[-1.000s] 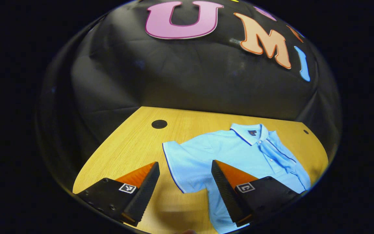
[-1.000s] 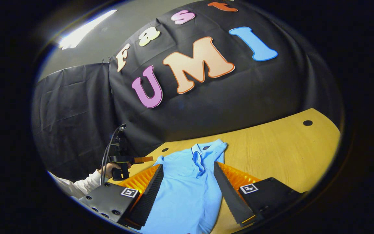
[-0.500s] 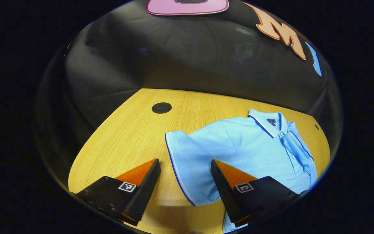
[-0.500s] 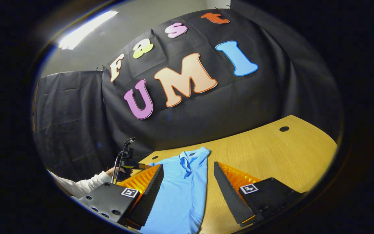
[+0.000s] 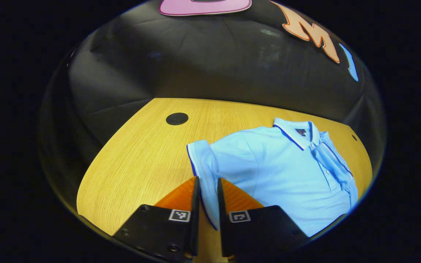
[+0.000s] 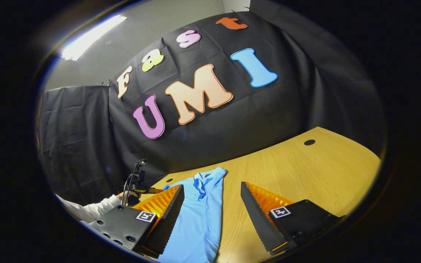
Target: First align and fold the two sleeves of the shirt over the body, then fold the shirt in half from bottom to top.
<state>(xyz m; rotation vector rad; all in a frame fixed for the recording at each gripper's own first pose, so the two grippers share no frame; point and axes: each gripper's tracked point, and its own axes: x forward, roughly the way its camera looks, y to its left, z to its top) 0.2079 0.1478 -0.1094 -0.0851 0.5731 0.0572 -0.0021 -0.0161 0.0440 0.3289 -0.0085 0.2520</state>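
A light blue polo shirt (image 5: 287,175) lies flat on the wooden table (image 5: 141,157), collar toward the far wall. Its near sleeve (image 5: 205,171) has a dark blue hem, and my left gripper (image 5: 207,186) is shut on that sleeve's edge, with cloth showing between the two fingers. In the right gripper view the same shirt (image 6: 199,219) runs away from me, its far sleeve folded over the body. My right gripper (image 6: 212,199) hangs open over the shirt's right edge and holds nothing. The other gripper (image 6: 137,186) and a white sleeve (image 6: 86,210) show at the far left.
Bare wood (image 6: 305,171) stretches to the right of the shirt. A round black cable hole (image 5: 177,118) sits left of the collar end, another (image 6: 309,142) at the far right. The black cloth wall (image 5: 210,69) rises just behind the table.
My left gripper has shut on the near sleeve's edge, which now stands up between its fingers. My right gripper has drifted right, off the shirt's middle, still open.
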